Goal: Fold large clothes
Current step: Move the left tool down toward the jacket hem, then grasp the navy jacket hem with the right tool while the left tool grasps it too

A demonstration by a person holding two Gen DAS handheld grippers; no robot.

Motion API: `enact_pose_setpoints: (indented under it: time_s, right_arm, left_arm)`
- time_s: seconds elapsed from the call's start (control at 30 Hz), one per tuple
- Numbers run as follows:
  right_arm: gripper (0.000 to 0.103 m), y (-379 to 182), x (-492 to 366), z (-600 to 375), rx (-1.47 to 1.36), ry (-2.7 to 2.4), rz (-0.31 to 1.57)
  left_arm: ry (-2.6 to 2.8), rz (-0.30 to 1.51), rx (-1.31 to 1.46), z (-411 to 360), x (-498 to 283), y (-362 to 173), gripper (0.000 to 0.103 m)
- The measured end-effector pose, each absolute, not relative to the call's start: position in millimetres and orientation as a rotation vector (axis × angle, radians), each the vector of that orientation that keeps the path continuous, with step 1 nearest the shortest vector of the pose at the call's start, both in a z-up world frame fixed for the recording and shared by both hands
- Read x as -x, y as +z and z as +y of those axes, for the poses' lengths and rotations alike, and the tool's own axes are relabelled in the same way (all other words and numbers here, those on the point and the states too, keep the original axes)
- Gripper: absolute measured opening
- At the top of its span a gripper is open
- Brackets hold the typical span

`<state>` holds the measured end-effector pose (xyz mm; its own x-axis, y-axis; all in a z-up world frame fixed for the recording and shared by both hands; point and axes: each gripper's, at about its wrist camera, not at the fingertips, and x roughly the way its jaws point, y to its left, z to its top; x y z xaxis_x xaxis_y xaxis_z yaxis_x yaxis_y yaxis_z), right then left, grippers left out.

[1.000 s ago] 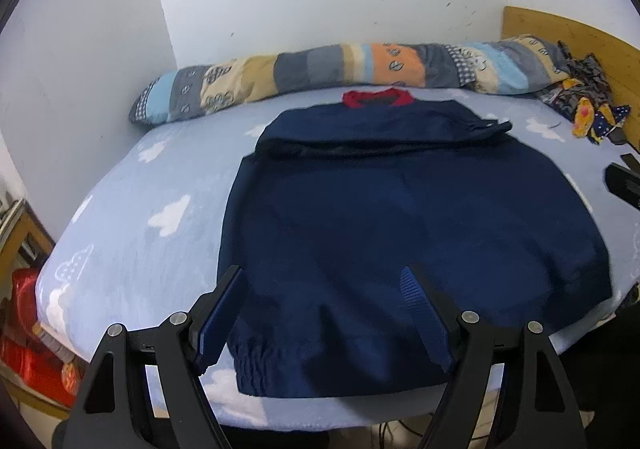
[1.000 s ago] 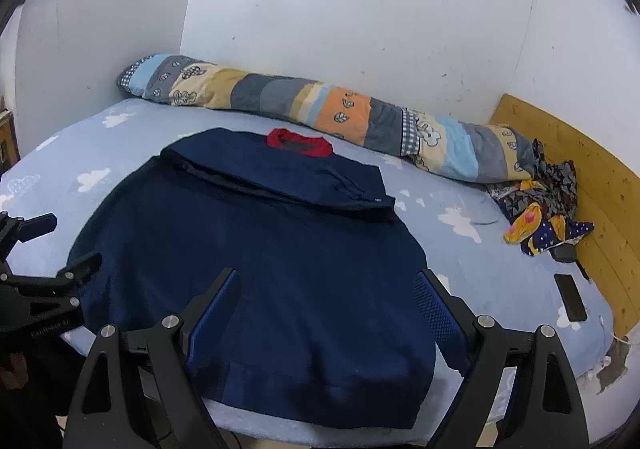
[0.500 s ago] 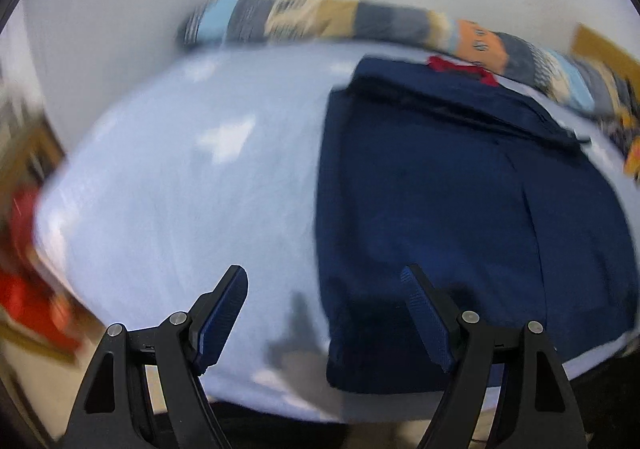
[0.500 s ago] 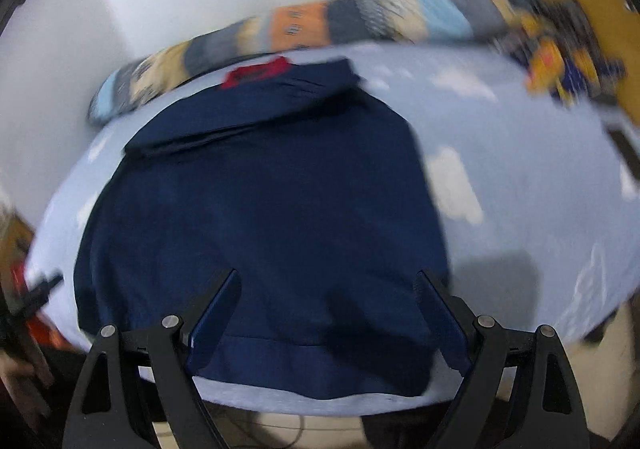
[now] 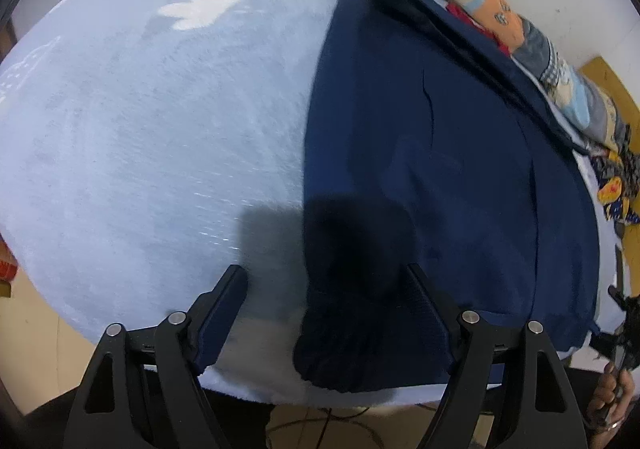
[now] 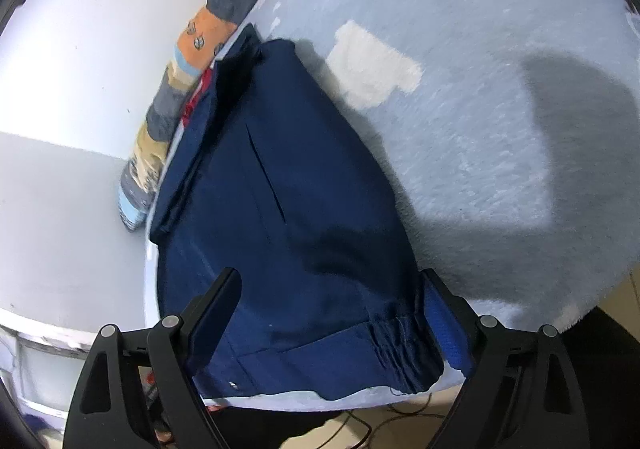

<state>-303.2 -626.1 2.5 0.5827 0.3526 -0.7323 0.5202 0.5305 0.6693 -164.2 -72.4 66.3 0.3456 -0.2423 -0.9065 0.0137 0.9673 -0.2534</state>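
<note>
the navy sweater (image 5: pixel 440 169) lies flat on the light blue bed sheet (image 5: pixel 140 129), its red collar (image 5: pixel 464 15) up against the patchwork bolster (image 5: pixel 540 49) by the wall and its ribbed hem at the near edge of the mattress. your left gripper (image 5: pixel 324 313) hangs over the hem's left corner with its fingers spread wide and nothing between the pads. your right gripper (image 6: pixel 332 317) sits over the hem's right corner (image 6: pixel 404 353), where the rib is bunched into pleats; its fingers are apart too, and the right pad looks very close to the cloth, though from this angle i can't tell whether it touches.

both corners are lined up for the pick, so the risks are in the pinch. the sheet is plush and lies directly under the hem, so if you go down too deep you may catch it along with the sweater and drag it up into the fold. the bunched rib on the right is thick and uneven, so a shallow bite may take only the top layer and let the back panel slip free. the hem also lies right at the mattress edge, so a nudge forward before closing could push it off.
</note>
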Motion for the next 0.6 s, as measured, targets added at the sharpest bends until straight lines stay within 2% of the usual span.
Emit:
enact_pose_setpoints:
  time_s: [0.07, 0.1, 0.13, 0.17, 0.2, 0.23, 0.27, 0.4, 0.53, 0.57, 0.6]
  right_arm:
    - [0.089, 3, 298, -620, -1.029, -0.125, 1.011]
    - [0.088, 2, 297, -618, -1.017, -0.127, 1.019]
    - [0.085, 1, 296, -618, -1.003, -0.124, 1.027]
    - [0.077, 2, 295, -614, -0.979, -0.113, 1.039]
    - [0.071, 4, 293, -610, -0.956, -0.095, 1.042]
    - [0.054, 7, 291, -607, -0.948, -0.061, 1.031]
    - [0.043, 10, 289, -603, -0.949, -0.007, 1.017]
    - [0.040, 21, 285, -590, -0.813, -0.011, 1.022]
    - [0.044, 20, 285, -595, -0.736, -0.147, 1.058]
    - [0.044, 22, 284, -597, -0.712, -0.188, 1.059]
    - [0.044, 23, 286, -597, -0.709, -0.202, 1.056]
  left_arm:
    - [-0.182, 1.201, 0.198, -79, 162, 64, 0.079]
    - [-0.201, 1.189, 0.196, -83, 162, 65, 0.074]
    - [-0.215, 1.174, 0.189, -84, 164, 65, 0.068]
    - [-0.230, 1.157, 0.172, -86, 167, 67, 0.050]
    - [-0.240, 1.149, 0.159, -88, 168, 67, 0.043]
    - [-0.239, 1.144, 0.155, -90, 167, 67, 0.043]
    - [-0.238, 1.144, 0.162, -91, 168, 65, 0.042]
    - [-0.238, 1.150, 0.190, -88, 168, 59, 0.043]
    - [-0.226, 1.140, 0.158, -95, 174, 59, 0.046]
    - [-0.223, 1.138, 0.153, -96, 174, 59, 0.049]
    - [-0.217, 1.140, 0.143, -99, 174, 59, 0.059]
